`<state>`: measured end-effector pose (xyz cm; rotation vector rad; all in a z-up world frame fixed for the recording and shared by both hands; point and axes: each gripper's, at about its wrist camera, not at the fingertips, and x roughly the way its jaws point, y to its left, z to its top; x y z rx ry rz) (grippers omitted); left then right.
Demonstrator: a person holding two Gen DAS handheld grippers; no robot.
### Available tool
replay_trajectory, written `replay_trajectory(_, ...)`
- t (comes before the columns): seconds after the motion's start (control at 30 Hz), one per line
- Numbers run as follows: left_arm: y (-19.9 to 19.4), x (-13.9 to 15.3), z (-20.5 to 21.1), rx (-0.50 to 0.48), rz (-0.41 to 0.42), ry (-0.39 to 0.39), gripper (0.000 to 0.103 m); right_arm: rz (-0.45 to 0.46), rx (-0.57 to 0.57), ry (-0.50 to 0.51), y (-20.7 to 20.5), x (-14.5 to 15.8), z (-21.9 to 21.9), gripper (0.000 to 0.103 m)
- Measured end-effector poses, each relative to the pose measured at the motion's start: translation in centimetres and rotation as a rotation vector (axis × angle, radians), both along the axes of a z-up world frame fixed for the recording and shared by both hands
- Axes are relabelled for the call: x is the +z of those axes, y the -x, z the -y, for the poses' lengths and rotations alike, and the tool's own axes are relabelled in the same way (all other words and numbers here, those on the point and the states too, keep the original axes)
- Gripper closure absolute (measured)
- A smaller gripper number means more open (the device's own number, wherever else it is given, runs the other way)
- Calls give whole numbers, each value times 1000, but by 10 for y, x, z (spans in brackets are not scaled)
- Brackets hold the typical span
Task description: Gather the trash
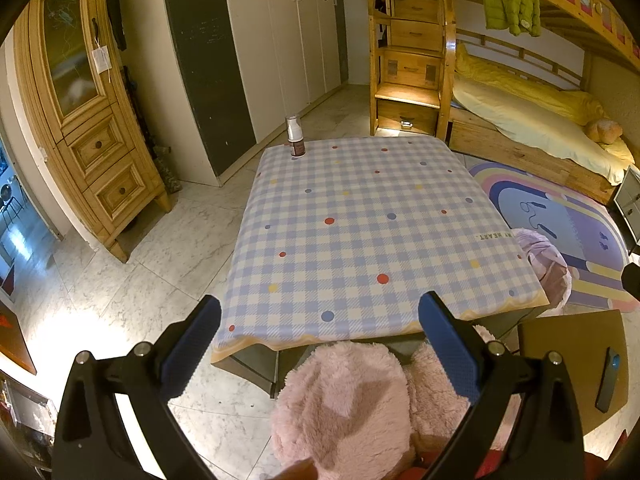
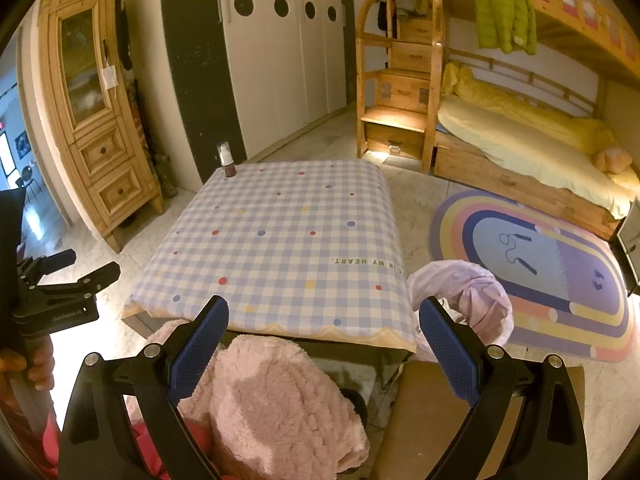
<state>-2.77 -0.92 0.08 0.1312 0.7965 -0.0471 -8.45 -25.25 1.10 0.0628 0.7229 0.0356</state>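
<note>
You're holding both grippers up near the front edge of the table [image 1: 360,220], nothing in either. Left gripper [image 1: 320,316]: fingers spread wide, blue pads [image 1: 192,344] facing in over bare cloth and your pink fleece lap [image 1: 340,400]. Right gripper [image 2: 324,316]: same, wide apart, gripping nothing. In the right cam you're also showing the left unit off to the side w/ your hand [image 2: 36,364] wrapped on its handle.

Only item sitting on the checked tablecloth is a small pump bottle [image 1: 295,138], standing upright at the far-left corner, well apart from both grippers. Label too small to read, so can't tell what it is.

Trash bin w/ pale purple liner [image 2: 468,292] is sitting on the floor just beside the table's right edge, partly on the rainbow rug [image 2: 540,272]. Looks like something light inside near the rim, but the view's poor there.

A dark phone [image 1: 608,380] is lying on the brown surface to your right.
</note>
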Motion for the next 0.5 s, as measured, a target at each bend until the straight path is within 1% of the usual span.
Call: replay_trajectory(0.5,0,1,0,1,0,-1,7,-3,1,0,0,0,0,8)
